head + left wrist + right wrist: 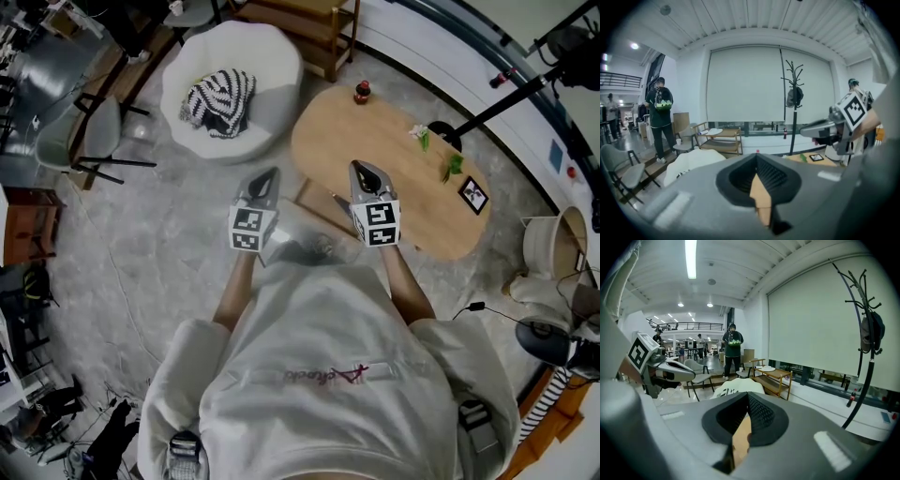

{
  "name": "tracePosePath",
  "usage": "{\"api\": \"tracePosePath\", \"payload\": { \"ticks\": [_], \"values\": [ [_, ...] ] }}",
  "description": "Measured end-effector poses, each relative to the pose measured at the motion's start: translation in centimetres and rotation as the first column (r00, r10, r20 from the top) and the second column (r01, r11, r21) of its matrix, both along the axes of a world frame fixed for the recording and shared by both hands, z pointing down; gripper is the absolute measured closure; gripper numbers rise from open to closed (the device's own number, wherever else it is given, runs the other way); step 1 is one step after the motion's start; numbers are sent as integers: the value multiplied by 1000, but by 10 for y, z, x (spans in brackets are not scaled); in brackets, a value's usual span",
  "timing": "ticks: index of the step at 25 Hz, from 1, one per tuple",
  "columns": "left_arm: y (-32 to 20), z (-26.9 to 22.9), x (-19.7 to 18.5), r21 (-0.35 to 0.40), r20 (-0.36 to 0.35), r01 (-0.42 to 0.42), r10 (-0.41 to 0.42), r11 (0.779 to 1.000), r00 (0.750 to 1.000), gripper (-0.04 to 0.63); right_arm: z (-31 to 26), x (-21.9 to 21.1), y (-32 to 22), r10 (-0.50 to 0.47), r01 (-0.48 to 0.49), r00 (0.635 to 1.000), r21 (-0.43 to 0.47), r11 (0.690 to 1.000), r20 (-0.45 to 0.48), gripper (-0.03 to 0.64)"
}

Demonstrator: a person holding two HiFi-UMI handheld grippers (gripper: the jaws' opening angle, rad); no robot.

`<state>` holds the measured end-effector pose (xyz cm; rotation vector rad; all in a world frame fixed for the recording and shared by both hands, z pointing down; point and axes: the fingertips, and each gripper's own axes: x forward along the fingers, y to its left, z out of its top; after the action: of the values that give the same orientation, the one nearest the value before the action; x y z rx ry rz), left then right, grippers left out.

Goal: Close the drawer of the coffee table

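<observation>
The oval wooden coffee table (394, 159) stands ahead of me in the head view. A wooden drawer (314, 199) juts out from its near-left edge, between my two grippers. My left gripper (272, 174) is shut and empty, its tip just left of the drawer. The right gripper (360, 167), also shut and empty, hovers over the table's near edge. In the left gripper view the closed jaws (757, 157) show only tan wood in the gap, and the right gripper (820, 127) appears off to the right. From the right gripper view, the shut jaws (747, 394) point past the left gripper (670, 369).
A white beanbag (272, 66) with a striped cloth (220, 98) sits left of the table. On the table are a red bottle (362, 91), a small plant (422, 136) and a picture frame (473, 195). Chairs (84, 141), a wooden shelf (309, 28), a coat stand (792, 93) and a standing person (658, 117) are farther off.
</observation>
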<state>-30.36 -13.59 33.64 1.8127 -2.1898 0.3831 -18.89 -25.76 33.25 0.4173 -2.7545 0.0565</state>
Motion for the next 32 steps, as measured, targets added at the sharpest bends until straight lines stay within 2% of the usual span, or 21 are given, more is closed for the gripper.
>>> {"api": "tracePosePath", "payload": {
  "ticks": [8, 13, 19, 25, 32],
  "values": [
    [-6, 3, -30, 2, -8, -59, 59, 998, 998, 592, 1, -29, 3, 40, -40, 999, 6, 999, -12, 612],
    [-9, 0, -66, 10, -5, -95, 95, 995, 995, 592, -3, -56, 8, 77, -77, 997, 14, 997, -12, 612],
    [-37, 0, -85, 15, -22, -198, 198, 980, 980, 592, -6, -63, -2, 177, -176, 984, 21, 984, -31, 612],
    [-69, 7, -71, 20, -36, -351, 351, 936, 936, 592, -1, -32, -11, 331, -330, 942, 30, 943, -57, 612],
    [-96, 13, -27, 14, -54, -519, 519, 855, 853, 592, 3, 26, -8, 505, -505, 859, 21, 863, -84, 612]
  ]
}}
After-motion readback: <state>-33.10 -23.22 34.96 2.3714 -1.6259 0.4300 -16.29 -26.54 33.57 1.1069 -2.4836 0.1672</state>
